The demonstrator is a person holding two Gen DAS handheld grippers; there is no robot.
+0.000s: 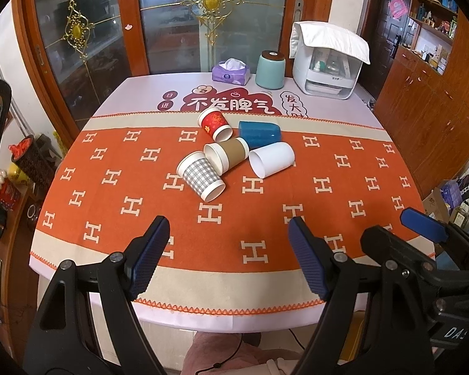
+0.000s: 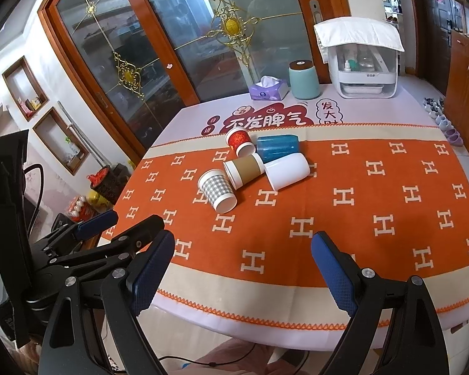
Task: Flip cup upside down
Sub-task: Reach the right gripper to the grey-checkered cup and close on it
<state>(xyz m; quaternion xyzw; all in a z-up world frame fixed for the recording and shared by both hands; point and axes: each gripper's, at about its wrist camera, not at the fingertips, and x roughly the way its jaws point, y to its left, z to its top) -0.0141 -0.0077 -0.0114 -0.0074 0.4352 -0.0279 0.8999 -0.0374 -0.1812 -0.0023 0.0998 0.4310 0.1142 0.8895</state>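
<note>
Several cups lie on their sides in a cluster mid-table: a grey checked cup [image 1: 200, 177] [image 2: 216, 190], a brown-sleeved cup [image 1: 226, 155] [image 2: 243, 170], a red cup [image 1: 214, 124] [image 2: 239, 141], a blue cup [image 1: 259, 133] [image 2: 276, 147] and a white cup [image 1: 272, 159] [image 2: 287, 170]. My left gripper [image 1: 228, 259] is open and empty over the table's near edge, well short of the cups. My right gripper [image 2: 244, 273] is open and empty beside it; it also shows in the left wrist view [image 1: 422, 228].
The orange patterned cloth [image 1: 140, 218] [image 2: 375, 218] covers the table. At the far edge stand a purple tissue box [image 1: 231, 73] [image 2: 268, 90], a mint canister [image 1: 270, 70] [image 2: 304, 80] and a white appliance under a cloth [image 1: 328, 62] [image 2: 362, 62]. Glass doors stand behind.
</note>
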